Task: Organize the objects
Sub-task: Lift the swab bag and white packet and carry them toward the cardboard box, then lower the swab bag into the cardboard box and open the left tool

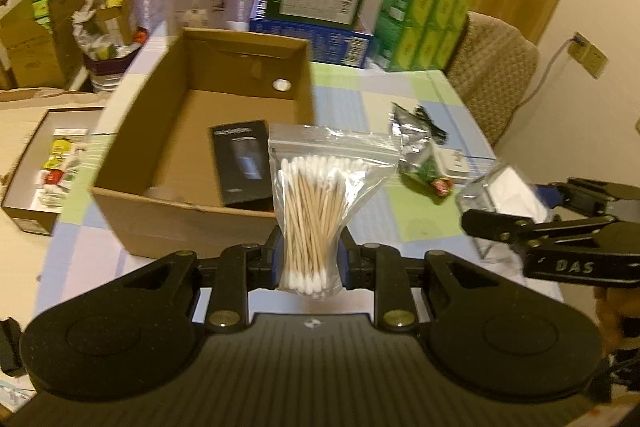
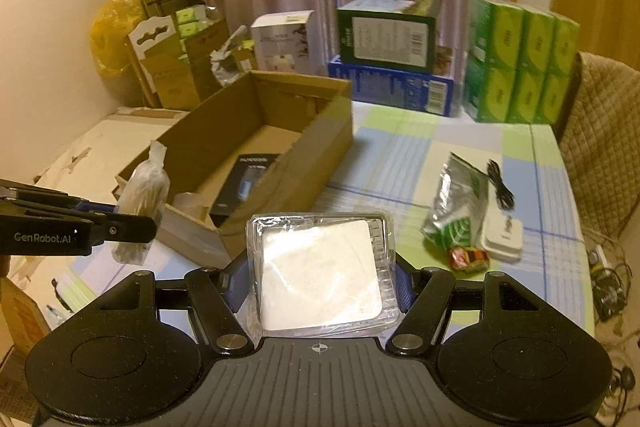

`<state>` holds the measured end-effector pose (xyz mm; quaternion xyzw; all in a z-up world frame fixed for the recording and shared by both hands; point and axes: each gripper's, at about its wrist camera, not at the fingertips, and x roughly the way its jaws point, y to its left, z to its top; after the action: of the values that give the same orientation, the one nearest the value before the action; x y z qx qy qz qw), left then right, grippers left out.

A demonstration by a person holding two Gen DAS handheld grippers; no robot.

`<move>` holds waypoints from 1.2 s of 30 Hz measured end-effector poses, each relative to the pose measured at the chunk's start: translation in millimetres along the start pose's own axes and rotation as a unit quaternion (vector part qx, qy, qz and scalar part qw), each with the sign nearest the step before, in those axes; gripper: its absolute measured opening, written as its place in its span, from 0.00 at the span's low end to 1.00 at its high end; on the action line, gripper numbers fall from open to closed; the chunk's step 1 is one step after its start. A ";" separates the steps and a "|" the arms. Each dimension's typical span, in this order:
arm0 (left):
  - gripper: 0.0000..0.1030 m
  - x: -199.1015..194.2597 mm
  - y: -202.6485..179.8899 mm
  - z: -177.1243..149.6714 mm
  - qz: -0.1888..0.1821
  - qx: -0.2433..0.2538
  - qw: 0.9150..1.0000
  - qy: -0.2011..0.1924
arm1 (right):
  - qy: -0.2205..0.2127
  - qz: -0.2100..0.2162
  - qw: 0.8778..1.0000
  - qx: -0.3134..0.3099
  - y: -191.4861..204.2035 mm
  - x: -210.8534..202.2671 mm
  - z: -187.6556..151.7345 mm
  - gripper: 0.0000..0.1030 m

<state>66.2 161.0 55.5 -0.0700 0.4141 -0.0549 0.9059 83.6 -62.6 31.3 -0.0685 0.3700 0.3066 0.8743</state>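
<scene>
My left gripper (image 1: 308, 259) is shut on a clear zip bag of cotton swabs (image 1: 320, 203), held upright just in front of the open cardboard box (image 1: 160, 219). A black flat package (image 1: 242, 167) lies inside that box. My right gripper (image 2: 320, 279) is shut on a clear plastic pack with a white square pad (image 2: 320, 275), held above the table near the box's corner (image 2: 240, 239). In the right wrist view the left gripper (image 2: 136, 223) and its swab bag (image 2: 144, 195) hang at the left, beside the box. The right gripper (image 1: 496, 223) shows at the left view's right edge.
On the checked tablecloth (image 2: 400, 155) lie a silver-green pouch (image 2: 456, 203), a white charger with black cable (image 2: 502, 231) and a small red wrapper (image 2: 468, 257). Stacked boxes (image 2: 392, 67) and green tissue packs (image 2: 524, 59) stand at the back. A padded chair (image 2: 604, 147) is right.
</scene>
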 end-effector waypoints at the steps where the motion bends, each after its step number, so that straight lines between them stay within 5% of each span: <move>1: 0.21 -0.6 6.6 2.5 0.005 -0.001 1.000 -0.001 | -0.001 0.004 1.000 -0.003 3.1 3.1 3.2 0.63; 12: 0.21 7.8 65.4 34.8 0.047 -0.005 0.999 -0.001 | -0.006 0.043 0.999 -0.027 37.4 48.8 41.1 0.63; 25: 0.22 48.9 90.6 60.4 0.050 0.012 0.999 0.010 | -0.003 0.056 0.998 -0.013 45.8 96.0 71.3 0.63; 29: 0.47 62.8 95.4 61.2 0.061 0.014 0.998 0.013 | 0.003 0.057 0.998 0.000 41.3 106.1 72.3 0.63; 36: 0.47 63.1 100.9 52.4 0.058 0.010 0.998 0.016 | 0.011 0.059 0.998 0.005 40.8 112.7 66.7 0.63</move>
<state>151.2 254.6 25.2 -0.0362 0.4309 -0.0078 0.9016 160.6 48.0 5.9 -0.0456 0.3841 0.3549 0.8511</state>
